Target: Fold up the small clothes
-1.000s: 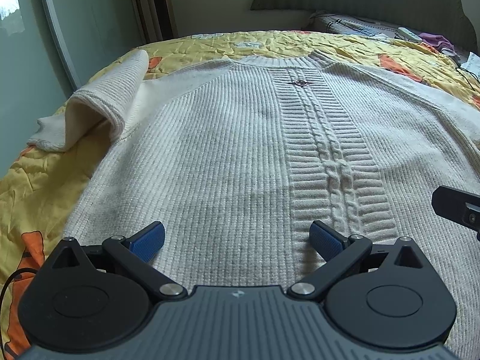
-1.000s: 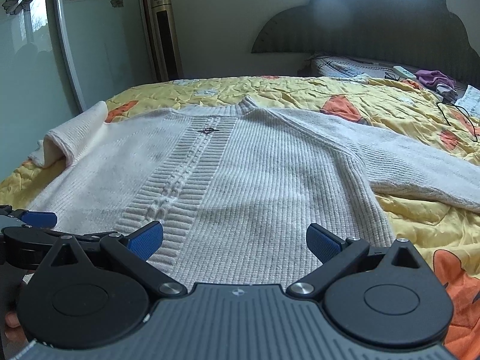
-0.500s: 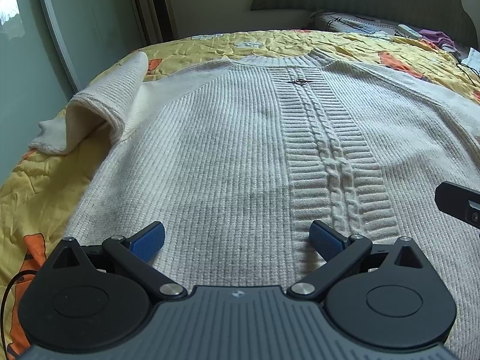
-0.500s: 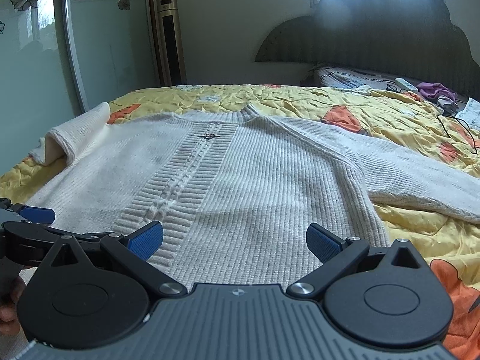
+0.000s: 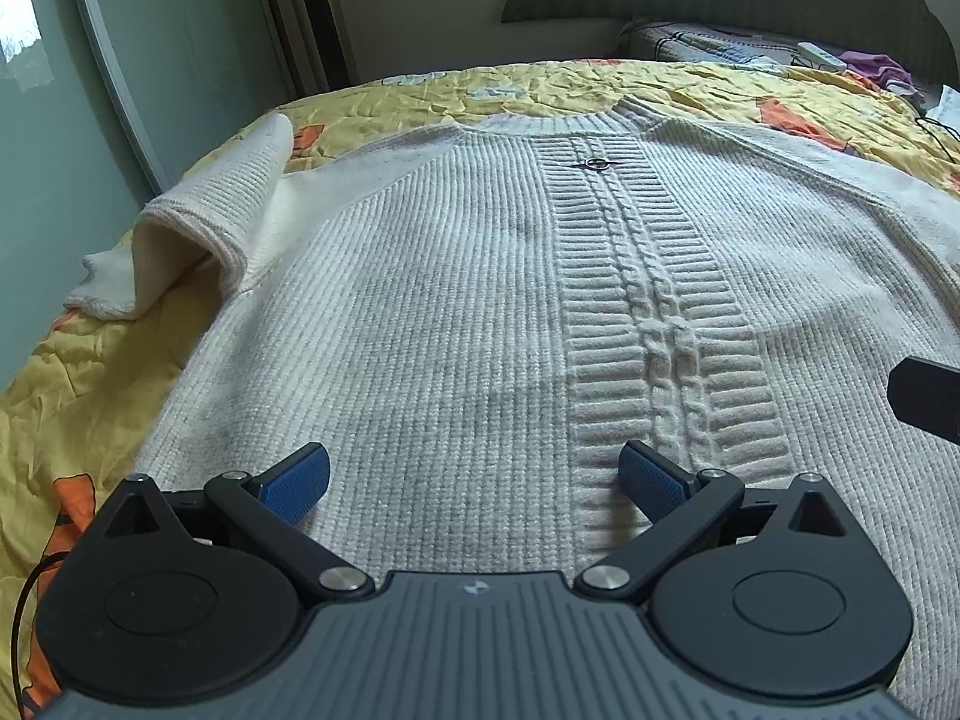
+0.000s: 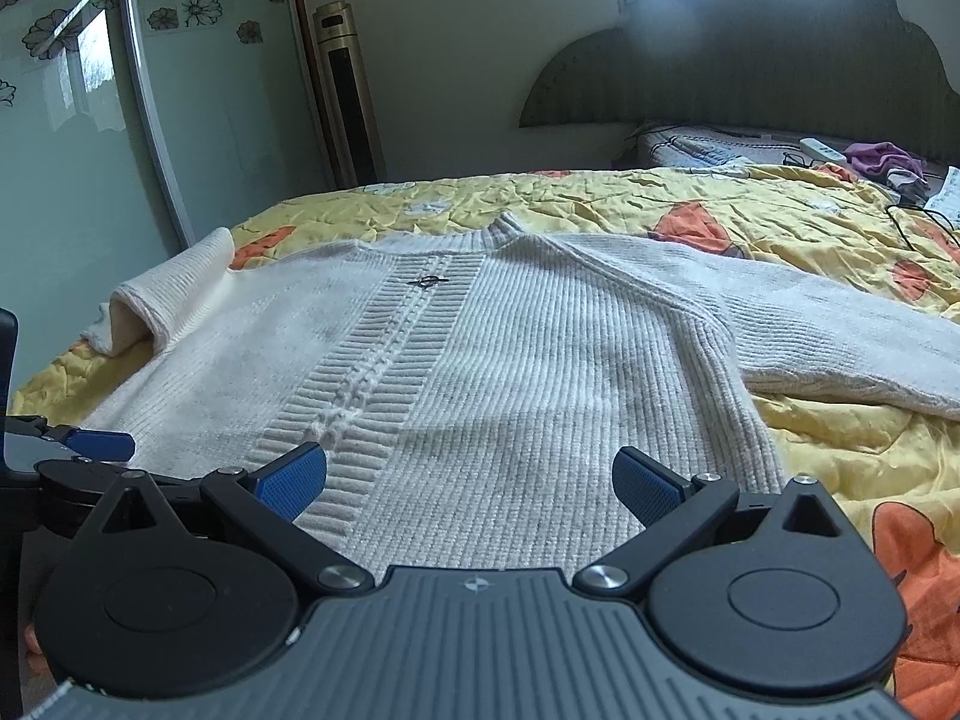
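A cream ribbed sweater (image 5: pixel 456 312) (image 6: pixel 540 360) lies flat, front up, on the bed, with a cable panel down its middle and a small metal ring near the collar. Its left sleeve (image 5: pixel 210 222) is folded back on itself; the right sleeve (image 6: pixel 840 324) stretches out to the right. My left gripper (image 5: pixel 474 480) hovers open over the hem, left of the cable panel. My right gripper (image 6: pixel 471 477) stands open over the hem's right half, with nothing between its blue pads. The left gripper's tip (image 6: pixel 96 444) shows at the right wrist view's left edge.
A yellow quilt with orange prints (image 6: pixel 720 204) covers the bed. At the far right lie a pillow, a white remote (image 6: pixel 819 150), purple cloth and a black cable (image 6: pixel 918 216). A mirrored wardrobe door (image 6: pixel 78 120), a tower fan (image 6: pixel 348 90) and a dark headboard stand behind.
Both grippers have tilted up a little and risen slightly, so more of the wall and headboard shows. The sweater has not moved. Both stay open.
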Action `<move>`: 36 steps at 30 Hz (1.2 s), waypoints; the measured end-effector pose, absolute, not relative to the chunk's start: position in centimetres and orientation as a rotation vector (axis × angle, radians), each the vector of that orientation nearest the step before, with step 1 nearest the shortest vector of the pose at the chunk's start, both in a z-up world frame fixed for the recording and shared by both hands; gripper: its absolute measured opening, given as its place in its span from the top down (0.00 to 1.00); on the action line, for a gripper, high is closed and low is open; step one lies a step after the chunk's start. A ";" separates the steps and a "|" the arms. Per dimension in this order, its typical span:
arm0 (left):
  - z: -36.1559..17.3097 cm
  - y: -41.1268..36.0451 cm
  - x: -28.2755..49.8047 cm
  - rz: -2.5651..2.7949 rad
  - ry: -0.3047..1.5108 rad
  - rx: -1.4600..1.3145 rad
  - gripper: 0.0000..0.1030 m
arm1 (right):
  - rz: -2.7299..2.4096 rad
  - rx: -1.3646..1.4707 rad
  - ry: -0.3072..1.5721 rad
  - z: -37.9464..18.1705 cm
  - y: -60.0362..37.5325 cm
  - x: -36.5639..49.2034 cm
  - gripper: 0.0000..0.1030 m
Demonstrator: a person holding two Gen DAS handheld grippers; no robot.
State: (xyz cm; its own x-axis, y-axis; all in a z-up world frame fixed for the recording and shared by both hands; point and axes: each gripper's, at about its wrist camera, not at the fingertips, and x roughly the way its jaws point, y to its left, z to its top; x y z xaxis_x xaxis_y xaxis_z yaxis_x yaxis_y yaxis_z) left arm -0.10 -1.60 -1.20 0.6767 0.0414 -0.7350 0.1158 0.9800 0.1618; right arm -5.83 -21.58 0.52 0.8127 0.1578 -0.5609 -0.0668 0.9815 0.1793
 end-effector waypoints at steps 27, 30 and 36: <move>-1.1 -4.9 0.1 -0.049 0.824 0.243 0.00 | 0.155 0.313 0.624 -1.0 -25.8 -6.3 0.00; -1.0 -5.4 0.2 -0.064 0.826 0.239 0.00 | 0.153 0.330 0.621 -1.0 -26.4 -6.4 0.00; -0.8 -6.5 0.6 -0.076 0.816 0.255 0.00 | 0.130 0.345 0.595 -1.0 -27.5 -6.8 0.00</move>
